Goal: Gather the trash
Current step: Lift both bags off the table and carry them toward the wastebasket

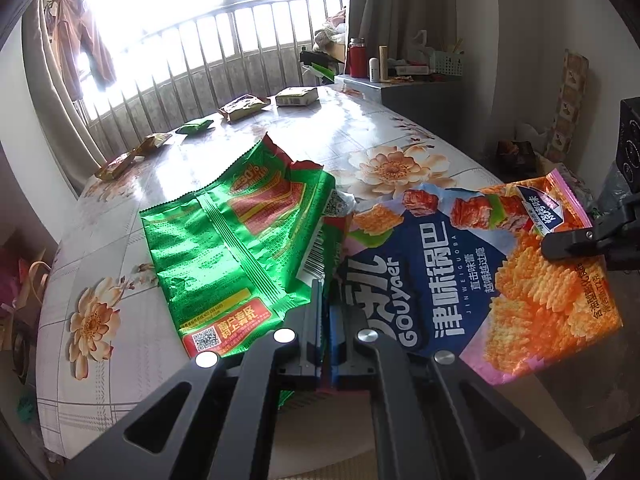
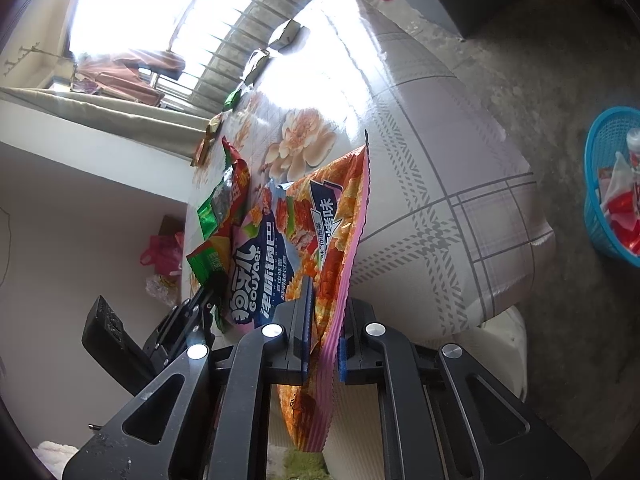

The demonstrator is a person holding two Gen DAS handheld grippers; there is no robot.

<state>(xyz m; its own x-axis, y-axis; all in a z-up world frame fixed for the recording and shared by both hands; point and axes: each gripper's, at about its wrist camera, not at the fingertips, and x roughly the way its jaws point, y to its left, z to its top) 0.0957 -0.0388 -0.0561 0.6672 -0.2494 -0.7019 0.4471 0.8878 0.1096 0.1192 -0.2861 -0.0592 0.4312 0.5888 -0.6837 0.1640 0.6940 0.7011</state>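
Note:
My left gripper is shut on the lower edges of a green foil wrapper and an orange-and-blue snack bag, holding both above the table's near edge. My right gripper is shut on the pink-trimmed side of the same snack bag; it shows at the right of the left wrist view. The green wrapper hangs behind the bag in the right wrist view, where the left gripper also shows.
Several small wrappers and a box lie along the far edge of the flowered table. A blue basket with trash stands on the floor at right. A cluttered shelf is behind the table.

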